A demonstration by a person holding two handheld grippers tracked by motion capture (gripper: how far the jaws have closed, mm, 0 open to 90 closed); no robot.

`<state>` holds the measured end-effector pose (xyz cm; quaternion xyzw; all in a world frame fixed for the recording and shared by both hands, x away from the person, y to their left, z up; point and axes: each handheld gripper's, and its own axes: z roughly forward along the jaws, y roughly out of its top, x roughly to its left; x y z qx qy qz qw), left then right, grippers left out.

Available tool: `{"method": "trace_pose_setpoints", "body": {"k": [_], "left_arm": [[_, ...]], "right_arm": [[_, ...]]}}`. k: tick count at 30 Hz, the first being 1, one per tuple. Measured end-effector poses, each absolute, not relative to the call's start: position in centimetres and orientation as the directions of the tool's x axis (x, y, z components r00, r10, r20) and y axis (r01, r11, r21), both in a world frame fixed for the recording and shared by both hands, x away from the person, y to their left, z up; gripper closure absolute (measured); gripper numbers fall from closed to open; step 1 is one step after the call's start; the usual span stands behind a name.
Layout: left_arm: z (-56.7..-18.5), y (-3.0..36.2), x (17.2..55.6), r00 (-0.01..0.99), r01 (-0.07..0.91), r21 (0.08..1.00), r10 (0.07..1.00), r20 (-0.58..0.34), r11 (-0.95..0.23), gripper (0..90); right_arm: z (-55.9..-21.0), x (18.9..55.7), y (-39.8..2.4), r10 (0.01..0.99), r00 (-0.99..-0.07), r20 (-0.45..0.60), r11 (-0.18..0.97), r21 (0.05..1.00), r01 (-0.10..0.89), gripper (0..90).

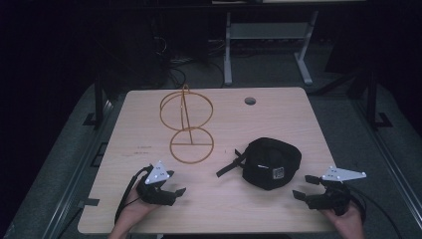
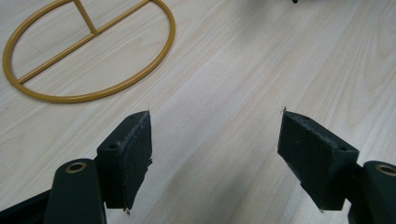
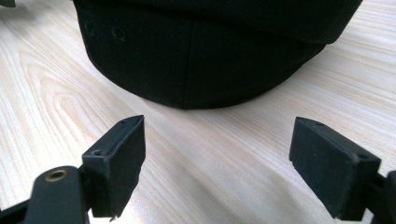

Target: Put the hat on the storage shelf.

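Right gripper view: black cap (image 3: 205, 51) fills upper frame, just beyond jaws, not between them; right gripper (image 3: 217, 158) jaws wide apart, empty. High view: cap right of centre; left gripper (image 1: 171, 183) lower left, jaws apart, near gold wire stand (image 1: 188, 127).

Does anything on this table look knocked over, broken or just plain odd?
Nothing looks broken or spilled. The gold wire stand stands upright on its ring base, bare. The black cap lies on the table beside it, one strap trailing out to its left. Both grippers, left and right, are open and empty.
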<state>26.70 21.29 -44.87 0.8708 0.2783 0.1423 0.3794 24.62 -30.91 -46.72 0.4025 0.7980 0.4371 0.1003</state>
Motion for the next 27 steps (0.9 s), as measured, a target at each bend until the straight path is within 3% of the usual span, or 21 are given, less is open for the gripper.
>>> {"method": "trace_pose_setpoints", "body": {"k": [27], "left_arm": [[-41.7, 16.8, 26.9, 0.876, 0.301, 0.785, 0.483, -0.002, -0.542, 24.6]], "right_arm": [[-46.4, 24.4, -30.8, 0.730, -0.654, 0.197, 0.272, 0.794, 0.543, 17.2]]}}
